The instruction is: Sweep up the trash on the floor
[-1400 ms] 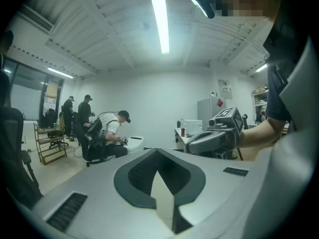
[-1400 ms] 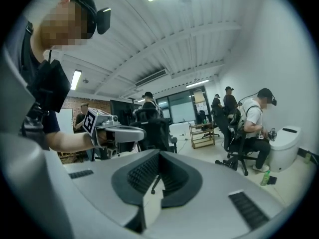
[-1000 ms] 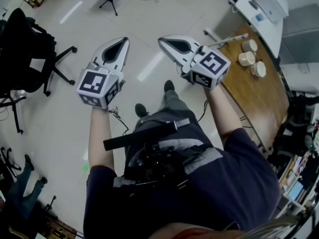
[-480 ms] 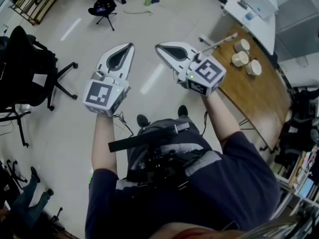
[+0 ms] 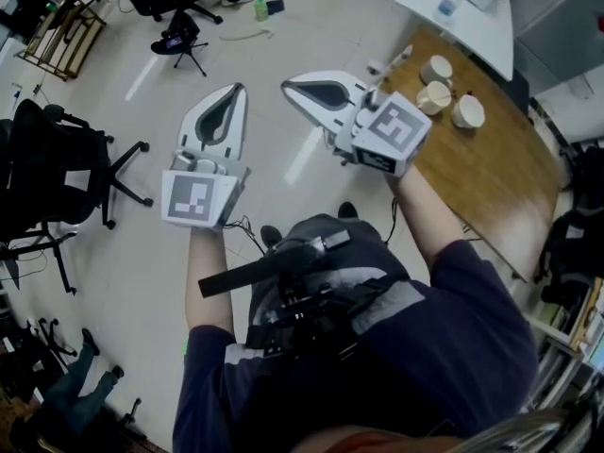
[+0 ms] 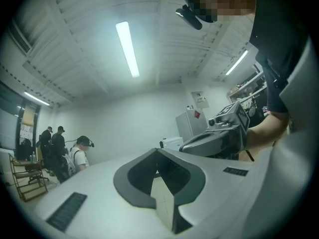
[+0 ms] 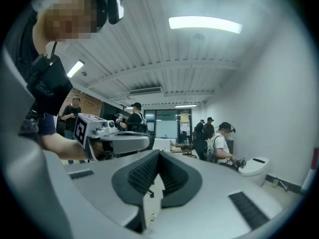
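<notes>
My left gripper [image 5: 235, 89] and right gripper [image 5: 287, 85] are held out level, side by side, well above the pale floor [image 5: 123, 253]. Both are shut with nothing between the jaws. In the left gripper view the closed jaws [image 6: 158, 152] point into the room, with the right gripper [image 6: 215, 136] beside them. The right gripper view shows its closed jaws [image 7: 159, 153] and the left gripper [image 7: 118, 139] alongside. On the floor far ahead lie a green bottle [image 5: 260, 8], a dark scrap [image 5: 276, 7] and a thin pale cord [image 5: 247, 34]. A white rod [image 5: 393, 61] juts out beside the wooden table.
A wooden table [image 5: 500, 182] on the right carries three round rolls [image 5: 436, 94]. Behind it stands a white table [image 5: 462, 3]. A black office chair [image 5: 57, 163] is on the left, a small black tripod stand [image 5: 179, 41] ahead. Several people [image 7: 222, 142] stand across the room.
Both grippers have moved forward and upward together, still shut and empty. The left one has rolled flatter. The table and rolls now sit nearer the right gripper in the picture.
</notes>
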`<action>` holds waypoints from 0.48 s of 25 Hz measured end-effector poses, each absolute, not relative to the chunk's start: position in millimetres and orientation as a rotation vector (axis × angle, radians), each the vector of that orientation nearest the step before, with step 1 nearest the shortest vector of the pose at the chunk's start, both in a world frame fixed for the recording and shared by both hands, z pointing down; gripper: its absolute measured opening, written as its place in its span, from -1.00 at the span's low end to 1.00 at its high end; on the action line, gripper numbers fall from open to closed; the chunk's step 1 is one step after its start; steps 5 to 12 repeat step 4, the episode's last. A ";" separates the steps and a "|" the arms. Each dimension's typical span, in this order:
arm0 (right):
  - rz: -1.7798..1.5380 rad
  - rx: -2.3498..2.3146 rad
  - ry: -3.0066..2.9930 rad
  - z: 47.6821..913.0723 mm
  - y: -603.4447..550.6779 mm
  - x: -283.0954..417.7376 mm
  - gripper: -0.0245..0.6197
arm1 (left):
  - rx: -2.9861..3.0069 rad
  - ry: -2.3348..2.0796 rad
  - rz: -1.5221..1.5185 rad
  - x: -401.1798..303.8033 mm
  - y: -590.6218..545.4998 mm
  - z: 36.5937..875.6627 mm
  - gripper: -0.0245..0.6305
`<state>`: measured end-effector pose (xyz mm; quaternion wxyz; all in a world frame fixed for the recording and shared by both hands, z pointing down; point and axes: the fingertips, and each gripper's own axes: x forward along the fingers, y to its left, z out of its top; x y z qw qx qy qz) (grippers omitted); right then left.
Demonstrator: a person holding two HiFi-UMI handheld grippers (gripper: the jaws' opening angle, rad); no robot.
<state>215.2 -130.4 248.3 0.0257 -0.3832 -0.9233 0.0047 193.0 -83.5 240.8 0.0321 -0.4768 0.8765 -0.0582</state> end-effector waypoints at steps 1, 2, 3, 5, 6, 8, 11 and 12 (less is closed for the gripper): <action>0.010 -1.173 -2.858 245.3 -130.2 213.1 -0.90 | -1.492 2.683 -0.196 193.1 -85.8 242.8 -0.91; -0.007 -1.152 -2.859 241.3 -130.1 210.7 -0.90 | -1.515 2.668 -0.204 193.9 -88.6 244.8 -0.91; -0.029 -1.127 -2.858 237.0 -130.2 208.2 -0.90 | -1.535 2.658 -0.206 195.5 -91.1 247.5 -0.91; -0.050 -1.103 -2.858 232.7 -130.4 205.7 -0.90 | -1.552 2.653 -0.207 197.5 -92.9 251.0 -0.91; -0.050 -1.103 -2.858 232.7 -130.4 205.7 -0.90 | -1.552 2.653 -0.207 197.5 -92.9 251.0 -0.91; -0.050 -1.103 -2.858 232.7 -130.4 205.7 -0.90 | -1.552 2.653 -0.207 197.5 -92.9 251.0 -0.91; -0.050 -1.103 -2.858 232.7 -130.4 205.7 -0.90 | -1.552 2.653 -0.207 197.5 -92.9 251.0 -0.91; -0.050 -1.103 -2.858 232.7 -130.4 205.7 -0.90 | -1.552 2.653 -0.207 197.5 -92.9 251.0 -0.91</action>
